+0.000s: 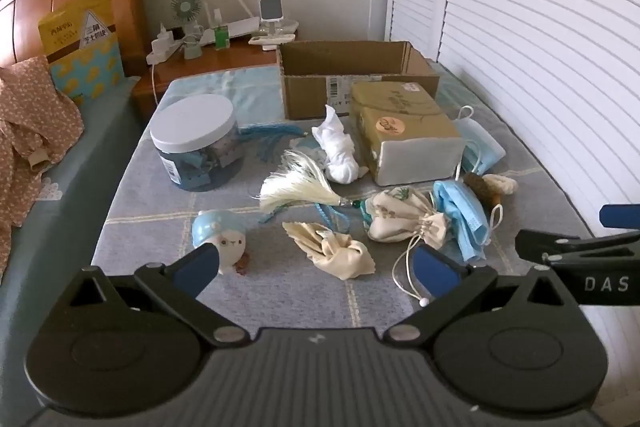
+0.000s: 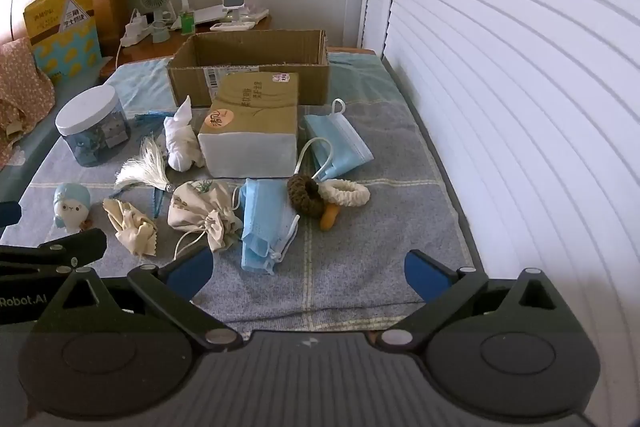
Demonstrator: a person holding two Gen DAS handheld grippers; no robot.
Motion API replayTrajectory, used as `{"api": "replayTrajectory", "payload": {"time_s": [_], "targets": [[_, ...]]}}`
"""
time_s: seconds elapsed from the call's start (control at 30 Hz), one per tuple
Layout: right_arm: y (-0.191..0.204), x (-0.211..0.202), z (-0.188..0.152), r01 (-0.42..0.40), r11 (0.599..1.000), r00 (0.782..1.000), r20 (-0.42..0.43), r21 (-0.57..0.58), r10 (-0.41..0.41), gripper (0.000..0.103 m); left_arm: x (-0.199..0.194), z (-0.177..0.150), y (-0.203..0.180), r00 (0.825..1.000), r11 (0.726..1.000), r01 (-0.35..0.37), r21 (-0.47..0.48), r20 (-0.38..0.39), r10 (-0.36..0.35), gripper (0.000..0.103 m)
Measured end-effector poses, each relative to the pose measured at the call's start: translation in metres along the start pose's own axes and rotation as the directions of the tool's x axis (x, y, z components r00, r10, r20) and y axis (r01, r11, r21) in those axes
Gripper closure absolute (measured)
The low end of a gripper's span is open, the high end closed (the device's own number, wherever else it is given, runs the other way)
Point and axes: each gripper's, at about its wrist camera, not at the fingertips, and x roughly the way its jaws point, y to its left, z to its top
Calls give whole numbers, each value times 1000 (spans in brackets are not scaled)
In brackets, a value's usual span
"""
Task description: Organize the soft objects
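Soft things lie on a grey checked cloth (image 1: 280, 291): a small plush toy (image 1: 224, 239), a cream cloth (image 1: 332, 251), a drawstring pouch (image 1: 404, 219), a white tassel (image 1: 296, 185), a knotted white cloth (image 1: 338, 147), blue face masks (image 1: 464, 219), and scrunchies (image 2: 328, 193). An open cardboard box (image 1: 352, 75) stands behind. My left gripper (image 1: 316, 267) is open and empty, just in front of the cream cloth. My right gripper (image 2: 308, 273) is open and empty, in front of the crumpled mask (image 2: 264, 223).
A tissue pack (image 1: 408, 135) lies in front of the box. A white-lidded jar (image 1: 196, 143) stands at the left. A nightstand (image 1: 216, 55) with gadgets is behind. White louvered doors (image 1: 540, 47) run along the right. A patterned garment (image 1: 32, 131) lies at left.
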Motion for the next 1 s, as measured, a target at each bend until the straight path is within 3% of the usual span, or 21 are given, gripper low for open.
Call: {"api": "replayTrajectory", "payload": {"time_s": [1.0], "targets": [[0,-6,2,5,1000,1000,13,-5,-4,0,0,1,-1,1000,1000,-4,7,4,3,1]]}}
